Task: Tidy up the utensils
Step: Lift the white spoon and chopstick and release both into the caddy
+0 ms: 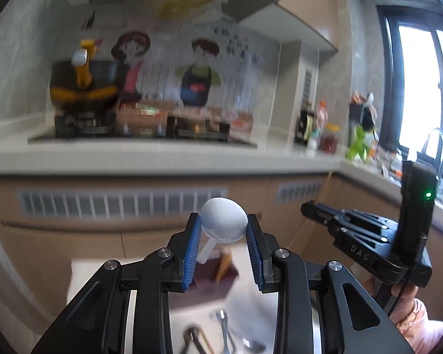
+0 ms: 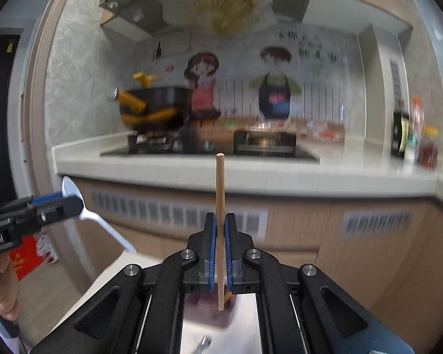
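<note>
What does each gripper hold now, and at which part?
The left gripper holds a white plastic spoon by its bowl. The right gripper holds a wooden chopstick upright, gripped along its lower half.

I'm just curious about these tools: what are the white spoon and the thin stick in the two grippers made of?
The white spoon, clamped by its bowl in the left gripper, looks like glossy plastic: uniformly white, smooth, with soft highlights and a thin flat handle. Glazed ceramic can't be excluded. The thin stick, upright in the right gripper, looks like bare wood or bamboo: matte, pale tan, straight, flat-cut end.

"DAS" on right gripper [image 1: 307, 208]
</note>
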